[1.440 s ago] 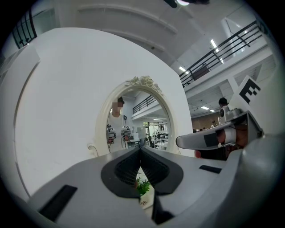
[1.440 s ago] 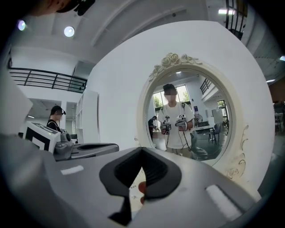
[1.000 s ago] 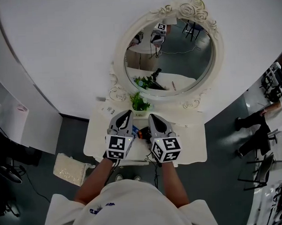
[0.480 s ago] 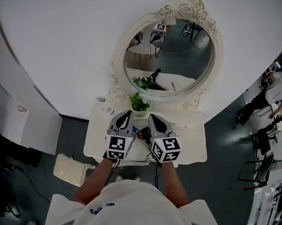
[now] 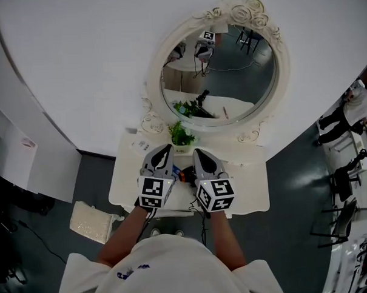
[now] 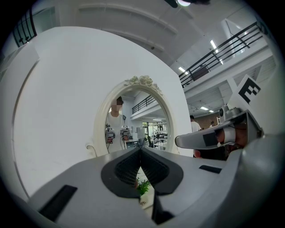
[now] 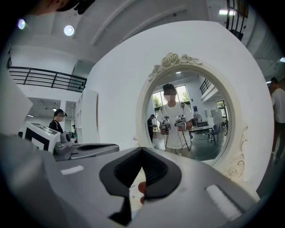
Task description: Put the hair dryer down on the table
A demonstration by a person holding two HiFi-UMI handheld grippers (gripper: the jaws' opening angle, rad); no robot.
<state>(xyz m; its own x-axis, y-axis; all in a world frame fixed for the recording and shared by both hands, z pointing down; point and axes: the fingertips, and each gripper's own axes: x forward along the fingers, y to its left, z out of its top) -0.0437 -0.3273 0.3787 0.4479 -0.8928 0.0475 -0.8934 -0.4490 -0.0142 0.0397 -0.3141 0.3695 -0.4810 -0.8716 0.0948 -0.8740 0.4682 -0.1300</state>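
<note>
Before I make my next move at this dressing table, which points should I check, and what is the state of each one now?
1. Left gripper empty: ok, jaws together, nothing between them.
2. Right gripper empty: ok, jaws together, holding nothing.
3. Hair dryer down on the table: cannot tell; the dark and orange thing between the grippers is too small to identify.
4. Free room on the table: ok, bare surface at its right side.
5. Plant out of the way: ok, it stands by the mirror, beyond the gripper tips.
</note>
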